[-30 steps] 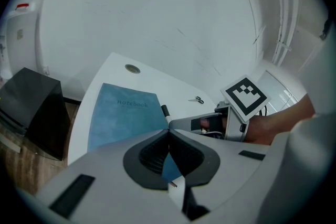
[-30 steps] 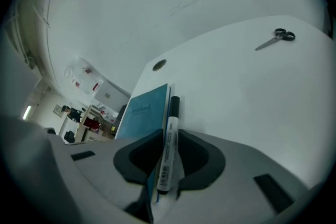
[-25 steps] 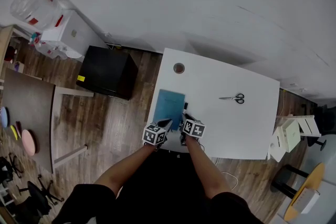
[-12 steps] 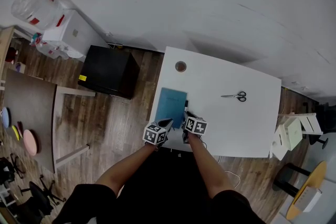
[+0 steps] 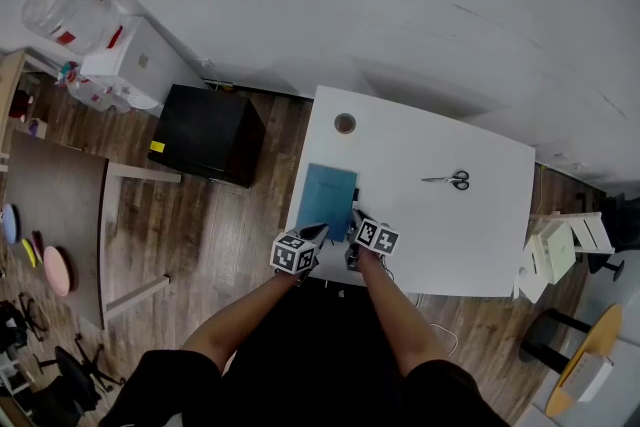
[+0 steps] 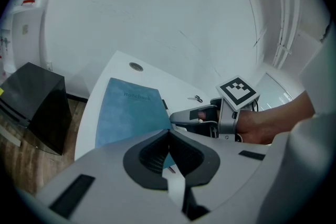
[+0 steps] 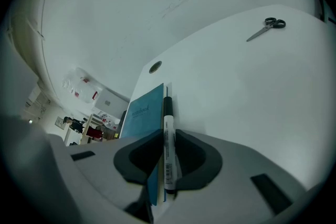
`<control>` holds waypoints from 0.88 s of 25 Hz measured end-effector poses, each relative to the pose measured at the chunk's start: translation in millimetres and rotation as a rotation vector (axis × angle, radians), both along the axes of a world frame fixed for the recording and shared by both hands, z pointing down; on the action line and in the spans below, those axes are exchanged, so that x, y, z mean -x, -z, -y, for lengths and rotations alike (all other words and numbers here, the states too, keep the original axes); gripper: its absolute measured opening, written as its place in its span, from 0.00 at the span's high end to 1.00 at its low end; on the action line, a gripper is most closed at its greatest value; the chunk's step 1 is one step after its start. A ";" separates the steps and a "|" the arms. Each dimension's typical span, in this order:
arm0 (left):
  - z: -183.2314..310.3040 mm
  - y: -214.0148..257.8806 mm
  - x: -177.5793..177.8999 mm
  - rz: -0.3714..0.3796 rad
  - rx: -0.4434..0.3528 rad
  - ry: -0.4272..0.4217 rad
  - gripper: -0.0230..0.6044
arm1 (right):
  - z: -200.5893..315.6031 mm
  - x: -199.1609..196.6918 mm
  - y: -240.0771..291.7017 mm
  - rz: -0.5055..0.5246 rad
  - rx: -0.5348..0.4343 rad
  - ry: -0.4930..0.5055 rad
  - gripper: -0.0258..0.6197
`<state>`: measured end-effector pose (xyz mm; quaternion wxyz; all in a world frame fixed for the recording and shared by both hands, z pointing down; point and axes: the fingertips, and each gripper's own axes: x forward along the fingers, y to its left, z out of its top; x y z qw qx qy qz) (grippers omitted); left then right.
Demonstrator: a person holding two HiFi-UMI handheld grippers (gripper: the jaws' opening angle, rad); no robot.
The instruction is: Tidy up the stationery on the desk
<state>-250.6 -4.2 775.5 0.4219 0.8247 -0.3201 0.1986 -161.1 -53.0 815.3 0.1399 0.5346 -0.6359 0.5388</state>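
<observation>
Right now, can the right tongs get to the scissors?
Probably yes. The scissors lie alone on the bare desk off to the right, with nothing in between. But the right tongs are shut on the marker, so that likely goes down first.

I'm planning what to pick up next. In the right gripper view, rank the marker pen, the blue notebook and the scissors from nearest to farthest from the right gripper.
1. marker pen: between the jaws.
2. blue notebook: just left, alongside the pen.
3. scissors: far across the desk, upper right.
</observation>
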 end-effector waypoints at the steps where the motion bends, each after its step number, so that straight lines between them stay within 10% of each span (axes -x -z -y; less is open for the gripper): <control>1: -1.4 0.0 0.0 0.001 -0.002 -0.001 0.94 | -1.0 -0.2 0.9 -0.005 -0.003 0.006 0.83; 22: -41.5 -0.1 10.8 -0.020 -0.013 0.015 0.94 | -31.8 9.3 8.0 -0.088 -0.027 0.117 0.83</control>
